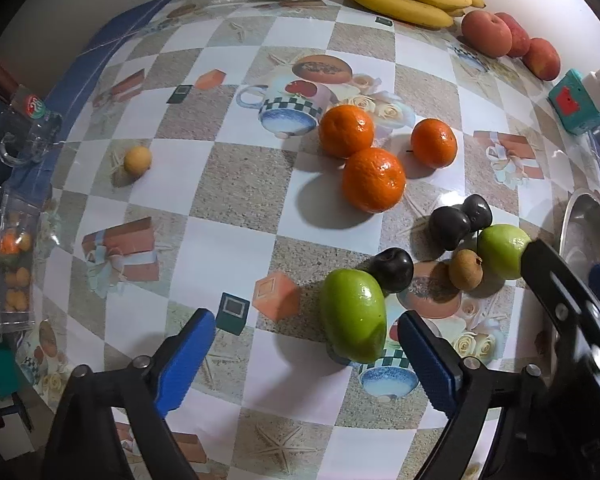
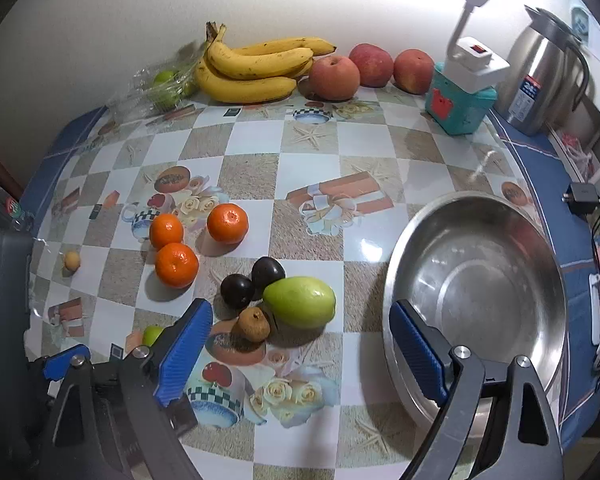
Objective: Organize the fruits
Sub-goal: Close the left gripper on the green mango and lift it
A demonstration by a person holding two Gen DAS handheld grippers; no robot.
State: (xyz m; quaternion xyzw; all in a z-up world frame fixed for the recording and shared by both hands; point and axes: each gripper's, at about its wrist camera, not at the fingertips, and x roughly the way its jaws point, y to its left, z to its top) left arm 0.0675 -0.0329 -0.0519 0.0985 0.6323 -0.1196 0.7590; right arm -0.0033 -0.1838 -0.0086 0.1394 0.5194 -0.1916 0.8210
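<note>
An oblong green fruit [image 1: 354,316] lies on the checked tablecloth between the blue pads of my left gripper [image 1: 308,356]. It is close to the right pad and neither pad touches it; the jaws are open. My right gripper [image 2: 300,354] hangs open over the cloth with nothing between its pads. Just beyond it lie a second green fruit [image 2: 300,306], a small brown fruit [image 2: 254,324] and two dark plums [image 2: 238,290]. Three oranges [image 2: 177,265] sit further left. An empty steel bowl [image 2: 480,280] stands behind the right finger.
Bananas [image 2: 256,68], three apples [image 2: 334,78] and a bag of green fruit [image 2: 164,84] line the back wall. A teal box [image 2: 456,108] and steel kettle [image 2: 540,76] stand back right. A small yellow fruit [image 1: 138,160], glass mug [image 1: 28,136] and plastic fruit box [image 1: 12,272] are at the left.
</note>
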